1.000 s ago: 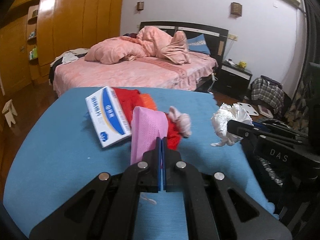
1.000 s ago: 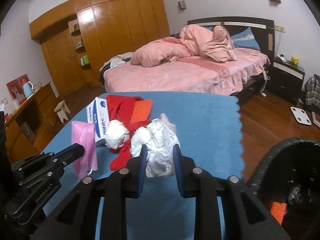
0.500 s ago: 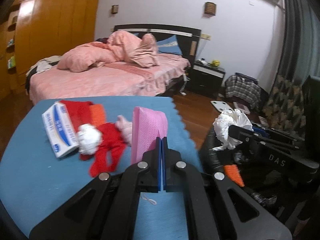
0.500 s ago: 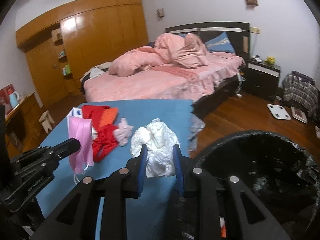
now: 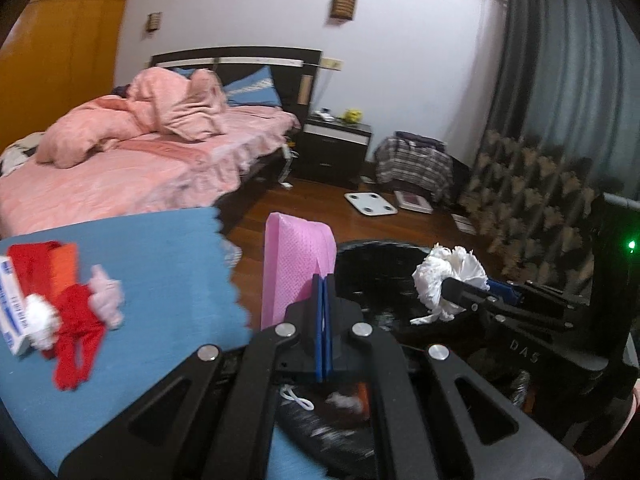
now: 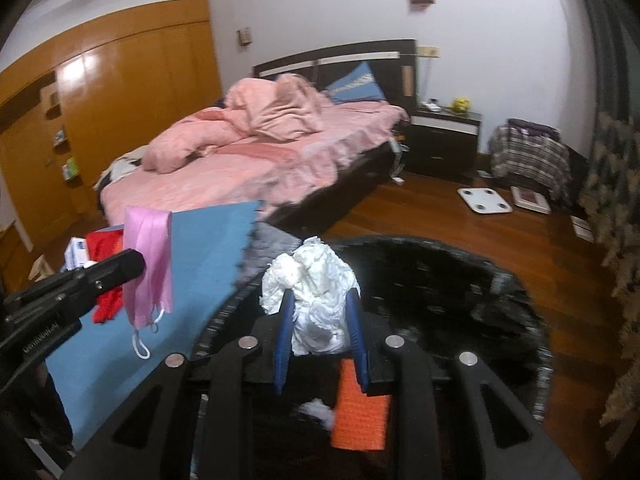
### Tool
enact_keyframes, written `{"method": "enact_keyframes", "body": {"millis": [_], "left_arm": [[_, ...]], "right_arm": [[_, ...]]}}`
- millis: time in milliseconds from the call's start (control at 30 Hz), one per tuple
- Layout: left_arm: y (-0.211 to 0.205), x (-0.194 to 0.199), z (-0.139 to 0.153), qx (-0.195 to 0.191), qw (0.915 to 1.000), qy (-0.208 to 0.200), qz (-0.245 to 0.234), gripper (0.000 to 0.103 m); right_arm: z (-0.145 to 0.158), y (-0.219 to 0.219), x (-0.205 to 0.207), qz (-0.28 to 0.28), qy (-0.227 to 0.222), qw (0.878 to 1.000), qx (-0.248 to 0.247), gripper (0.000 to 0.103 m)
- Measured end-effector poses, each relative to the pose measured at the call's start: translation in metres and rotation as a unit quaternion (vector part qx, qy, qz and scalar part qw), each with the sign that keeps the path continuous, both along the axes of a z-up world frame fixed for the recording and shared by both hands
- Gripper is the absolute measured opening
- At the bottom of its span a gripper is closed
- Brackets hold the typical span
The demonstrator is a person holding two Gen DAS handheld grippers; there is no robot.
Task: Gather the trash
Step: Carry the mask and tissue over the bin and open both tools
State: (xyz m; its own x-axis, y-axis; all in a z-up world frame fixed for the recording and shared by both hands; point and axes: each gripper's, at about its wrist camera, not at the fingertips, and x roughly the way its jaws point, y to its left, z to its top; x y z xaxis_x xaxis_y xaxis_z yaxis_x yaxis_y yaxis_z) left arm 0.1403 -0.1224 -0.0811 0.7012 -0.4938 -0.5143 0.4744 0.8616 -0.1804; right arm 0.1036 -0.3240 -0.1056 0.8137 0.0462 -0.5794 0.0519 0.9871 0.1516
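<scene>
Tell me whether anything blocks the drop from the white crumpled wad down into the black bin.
Nothing visible does. The right claw holds the white wad above the black bin; below it lie only an orange scrap and a white bit already inside.

One pink mask (image 5: 294, 256), one white wad (image 6: 316, 300), one black bin (image 6: 500, 292). On the blue mat (image 5: 160, 264): one box (image 5: 12, 312), one red cloth (image 5: 76, 320).

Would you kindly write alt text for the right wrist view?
The right gripper clamps a crumpled white tissue wad above a black bin. Leftward, the left gripper dangles a pink face mask over a blue table.
</scene>
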Motion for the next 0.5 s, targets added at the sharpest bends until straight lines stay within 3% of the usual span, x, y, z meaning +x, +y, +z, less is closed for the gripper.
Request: {"method": "enact_keyframes", "body": {"millis": [200,267,300,367,500], "left_arm": [[-0.045,0.007,-0.006,-0.002,0.999,0.011,-0.044,0.0],[-0.053,0.01,-0.008,-0.003,0.9984,0.015,-0.054,0.004],[-0.056,0.01,-0.01,-0.009,0.9979,0.021,-0.061,0.007],[-0.057,0.009,-0.011,-0.012,0.9978,0.026,-0.061,0.028],[-0.04,0.008,-0.013,-0.01,0.9987,0.025,-0.045,0.045]], "right_arm": [[-0.009,-0.038,-0.011,-0.043,0.007,0.999,-0.001,0.026],[-0.011,-0.045,-0.013,-0.052,0.011,0.999,-0.006,0.032],[-0.013,-0.05,-0.014,-0.058,0.013,0.998,-0.007,0.036],[-0.015,-0.055,-0.016,-0.065,0.015,0.998,-0.009,0.043],[-0.018,-0.058,-0.019,-0.074,0.014,0.997,-0.012,0.067]]}}
